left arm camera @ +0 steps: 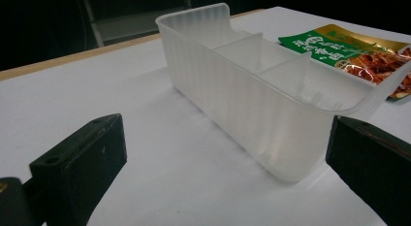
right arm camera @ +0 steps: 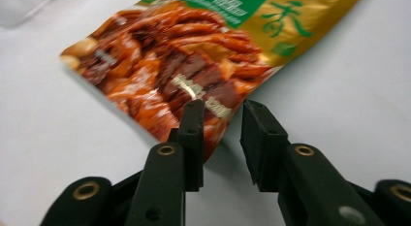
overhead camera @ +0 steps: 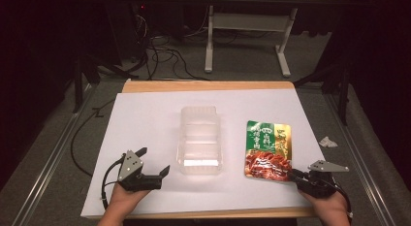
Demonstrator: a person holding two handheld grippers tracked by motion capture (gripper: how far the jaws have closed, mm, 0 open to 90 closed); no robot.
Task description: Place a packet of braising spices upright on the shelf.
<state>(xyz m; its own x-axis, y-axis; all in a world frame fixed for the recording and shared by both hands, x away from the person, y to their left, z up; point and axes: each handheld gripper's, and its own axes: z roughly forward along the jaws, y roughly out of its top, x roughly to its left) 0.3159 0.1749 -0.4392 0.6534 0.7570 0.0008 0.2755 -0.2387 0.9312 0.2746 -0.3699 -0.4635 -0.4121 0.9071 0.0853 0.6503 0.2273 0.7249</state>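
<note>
A clear plastic container with inner dividers stands in the middle of the white sheet; in the left gripper view the container has its near end between the two jaws, untouched. My left gripper is wide open, just left of it. A green and gold food pouch lies flat to the right. My right gripper sits at the pouch's near right corner, jaws slightly apart, the corner lying by the left jaw with a gap beside it.
A white sheet covers the wooden table. A crumpled scrap of paper lies on the floor off the right edge. Beyond the table stand a white frame's legs and loose cables.
</note>
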